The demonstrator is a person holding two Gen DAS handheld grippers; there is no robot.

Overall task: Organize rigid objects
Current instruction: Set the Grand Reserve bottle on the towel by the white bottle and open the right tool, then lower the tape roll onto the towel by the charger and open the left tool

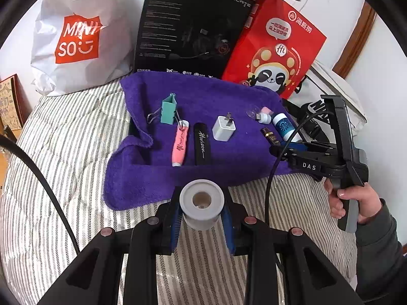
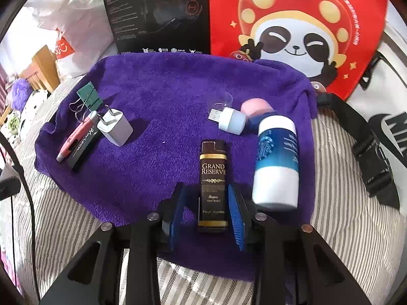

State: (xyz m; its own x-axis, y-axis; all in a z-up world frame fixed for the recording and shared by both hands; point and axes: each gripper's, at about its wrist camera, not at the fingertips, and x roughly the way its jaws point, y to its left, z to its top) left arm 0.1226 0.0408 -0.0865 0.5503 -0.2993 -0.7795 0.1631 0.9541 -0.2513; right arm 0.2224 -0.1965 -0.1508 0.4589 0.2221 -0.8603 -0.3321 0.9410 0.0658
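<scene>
I note my left gripper (image 1: 202,218) clamping a grey roll (image 1: 202,207), my right gripper (image 2: 207,218) parted, straddling the brown lighter (image 2: 213,185) near the purple towel's (image 2: 162,81) front edge.

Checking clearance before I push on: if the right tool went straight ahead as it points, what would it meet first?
The right tool already straddles the brown Grand Reserve lighter lying on the purple towel. Going on, its open fingers would likely slide along the lighter and press into the towel.

Brown lighter (image 2: 213,185) lies flat on purple towel (image 2: 165,81) beside white-blue bottle (image 2: 277,162).
</scene>
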